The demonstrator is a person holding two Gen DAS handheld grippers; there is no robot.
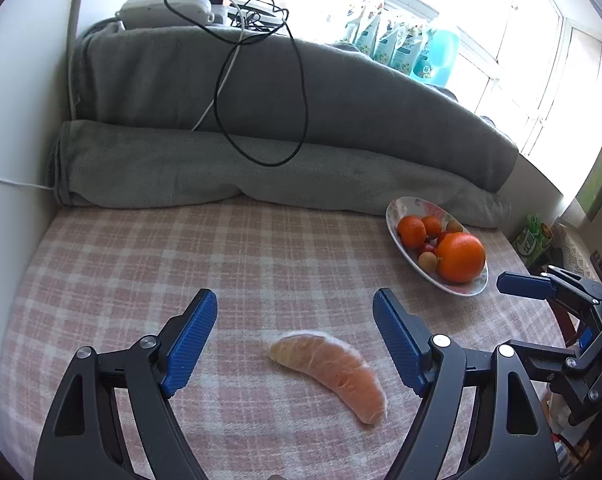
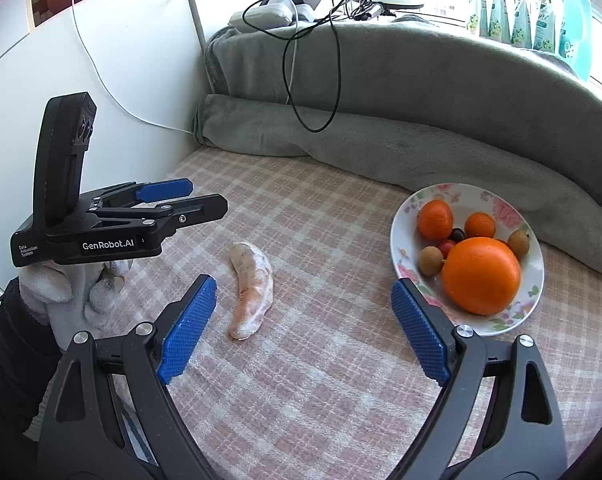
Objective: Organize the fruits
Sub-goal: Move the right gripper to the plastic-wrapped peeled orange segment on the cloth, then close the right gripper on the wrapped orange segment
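Observation:
A peeled pomelo segment [image 1: 333, 372] lies on the pink checked cloth [image 1: 181, 248], between and just behind the tips of my left gripper [image 1: 295, 300], which is open and holds nothing. The same segment [image 2: 251, 288] lies ahead and left of centre in the right wrist view. A flowered plate [image 2: 437, 196] holds a large orange [image 2: 481, 276], two mandarins [image 2: 435, 220] and small fruits. My right gripper [image 2: 305, 292] is open and empty, its right finger near the plate's front rim. The left gripper [image 2: 189, 196] shows at the left, held by a gloved hand [image 2: 65, 296].
A grey blanket [image 1: 261, 128] is rolled along the back of the table, with black and white cables [image 1: 261, 80] draped over it. A white wall [image 2: 101, 80] stands to the left. Bottles [image 1: 401, 48] line the bright window sill. The plate [image 1: 393, 216] sits at the table's right side.

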